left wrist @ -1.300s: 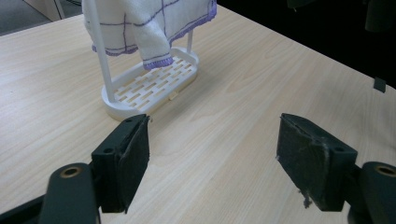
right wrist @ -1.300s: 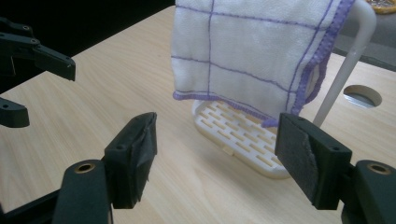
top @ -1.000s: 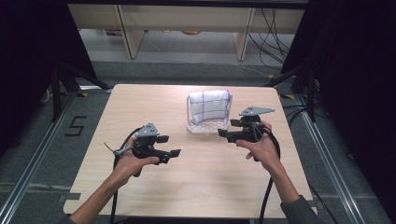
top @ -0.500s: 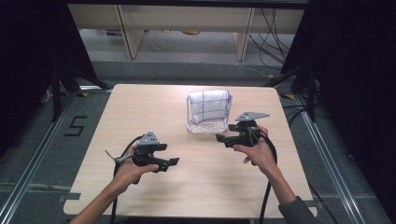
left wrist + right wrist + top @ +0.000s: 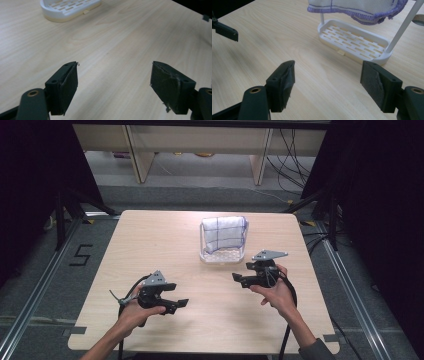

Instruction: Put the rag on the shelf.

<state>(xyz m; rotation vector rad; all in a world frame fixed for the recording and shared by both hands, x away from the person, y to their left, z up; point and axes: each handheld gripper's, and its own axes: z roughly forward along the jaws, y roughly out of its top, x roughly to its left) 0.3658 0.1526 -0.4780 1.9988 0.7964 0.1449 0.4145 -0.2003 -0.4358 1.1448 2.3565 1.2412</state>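
**Two Open Grippers Low Over the Table, Cloth on the Rack**

Held low over the wooden table [image 5: 165,240], one in each hand, near the person's edge. Left gripper [image 5: 177,304] at the left of the high view, jaws spread wide with bare wood between them, nothing clamped; pointed toward the middle of the table. In the left gripper view [image 5: 113,82], same wide gap between the two black pads, and a corner of the white slotted tray [image 5: 70,8] at the top edge, well apart from the tips.

Right gripper [image 5: 239,280] at the right of the high view, just in front of the rack's near right corner, jaws likewise standing wide apart and holding nothing. In the right gripper view [image 5: 327,75], only tabletop between the pads, the tray [image 5: 354,42] near and slightly to the right, not touched.

White rack [image 5: 220,255] standing beyond the middle of the table, toward the far side. Draped over its top rail: a white cloth [image 5: 224,232] with thin dark grid lines and a purple stitched hem, hanging down above the slotted base without reaching it. Thin white upright post [image 5: 403,27] rising from the tray's corner. One jaw tip of the left gripper at the left edge of the right gripper view, well apart.
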